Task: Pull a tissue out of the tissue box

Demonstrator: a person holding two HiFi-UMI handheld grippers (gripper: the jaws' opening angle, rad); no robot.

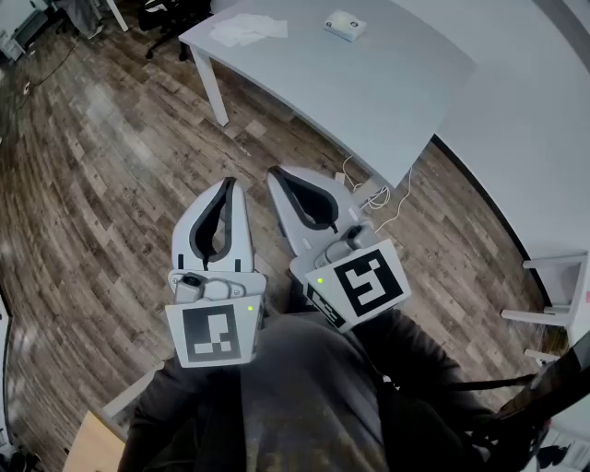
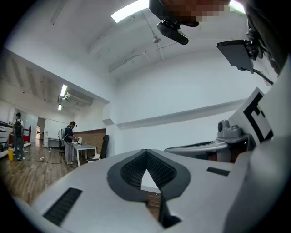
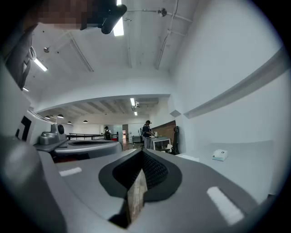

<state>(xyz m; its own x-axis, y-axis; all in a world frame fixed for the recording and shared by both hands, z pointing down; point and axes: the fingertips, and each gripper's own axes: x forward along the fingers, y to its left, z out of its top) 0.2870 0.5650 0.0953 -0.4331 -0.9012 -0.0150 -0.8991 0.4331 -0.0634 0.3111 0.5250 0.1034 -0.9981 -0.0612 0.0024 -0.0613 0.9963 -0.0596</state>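
Observation:
The small white tissue box [image 1: 345, 25] lies on the far part of a grey table [image 1: 369, 92]; it also shows in the right gripper view as the box [image 3: 219, 155] on the tabletop. Loose white tissues [image 1: 247, 29] lie left of it. Both grippers hang close to the person's body over the wooden floor, well short of the table. My left gripper [image 1: 230, 182] [image 2: 146, 152] is shut with nothing in it. My right gripper [image 1: 275, 173] [image 3: 142, 153] is shut too and holds nothing. They sit side by side, pointing level toward the table.
White cables and a power strip [image 1: 373, 195] lie on the floor under the table's near corner. A white frame [image 1: 553, 295] stands at the right. A dark office chair [image 1: 166, 18] is beyond the table's left end. Two people [image 3: 147, 132] stand far off by another desk.

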